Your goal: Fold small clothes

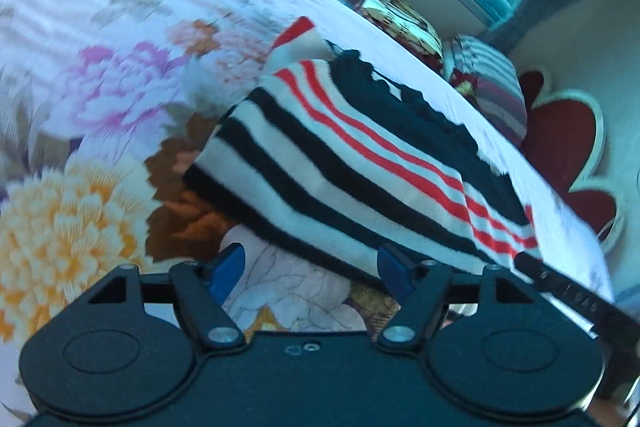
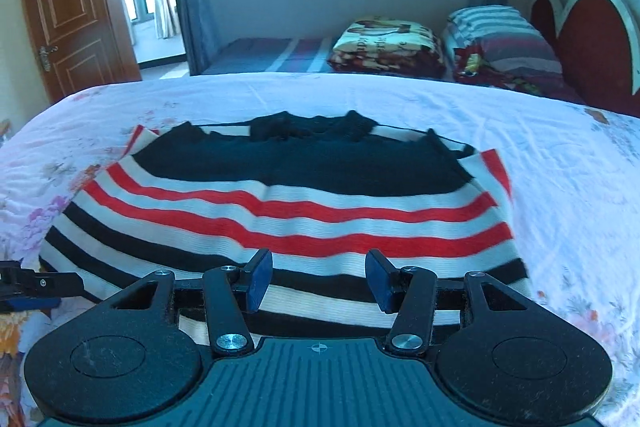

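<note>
Both grippers stood apart and empty, mid-fold.
My left gripper [image 1: 308, 275] and right gripper [image 2: 318, 281] gaped at the striped sweater [image 2: 280, 211], centre frame on the floral bedsheet [image 2: 560, 163]; next I judged I needed a fresh hem grip.

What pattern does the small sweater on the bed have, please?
Black, white and red stripes on the sweater; right wrist view.
</note>
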Demonstrator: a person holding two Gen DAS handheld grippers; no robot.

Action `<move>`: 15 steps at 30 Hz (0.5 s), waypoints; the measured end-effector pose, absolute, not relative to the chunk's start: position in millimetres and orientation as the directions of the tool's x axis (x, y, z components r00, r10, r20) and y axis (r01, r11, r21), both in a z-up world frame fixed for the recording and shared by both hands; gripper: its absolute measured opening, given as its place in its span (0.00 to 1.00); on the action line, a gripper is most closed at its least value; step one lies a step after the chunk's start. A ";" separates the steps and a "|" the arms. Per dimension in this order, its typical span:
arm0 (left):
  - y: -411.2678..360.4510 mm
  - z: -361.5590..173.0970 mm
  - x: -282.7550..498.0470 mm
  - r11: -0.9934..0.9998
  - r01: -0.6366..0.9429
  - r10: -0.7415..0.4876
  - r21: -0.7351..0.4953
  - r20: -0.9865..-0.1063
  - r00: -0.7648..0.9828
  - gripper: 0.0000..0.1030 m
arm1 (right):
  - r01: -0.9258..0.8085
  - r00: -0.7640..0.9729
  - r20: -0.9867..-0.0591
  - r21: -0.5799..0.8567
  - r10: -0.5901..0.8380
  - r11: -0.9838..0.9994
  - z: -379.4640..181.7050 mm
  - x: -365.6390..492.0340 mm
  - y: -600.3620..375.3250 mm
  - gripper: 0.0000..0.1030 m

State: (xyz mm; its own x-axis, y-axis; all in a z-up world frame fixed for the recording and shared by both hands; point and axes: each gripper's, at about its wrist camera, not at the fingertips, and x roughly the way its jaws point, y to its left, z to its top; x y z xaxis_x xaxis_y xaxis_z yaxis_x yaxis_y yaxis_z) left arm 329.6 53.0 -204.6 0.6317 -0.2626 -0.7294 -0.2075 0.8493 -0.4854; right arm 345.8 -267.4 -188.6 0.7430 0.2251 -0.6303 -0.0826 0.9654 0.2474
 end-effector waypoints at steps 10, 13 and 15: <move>68.7 -225.8 337.9 0.713 -0.277 -0.313 -0.644 -0.645 0.697 0.76 | -0.092 0.721 -0.645 0.271 0.251 0.958 -204.2 380.3 -241.1 0.50; 70.1 -231.7 340.6 0.666 -0.274 -0.332 -0.693 -0.605 0.724 0.76 | -0.089 0.713 -0.653 0.276 0.255 0.957 -211.3 387.7 -241.0 0.50; 71.0 -236.6 343.7 0.632 -0.274 -0.341 -0.725 -0.577 0.742 0.74 | -0.094 0.714 -0.651 0.278 0.259 0.956 -214.2 389.7 -242.2 0.50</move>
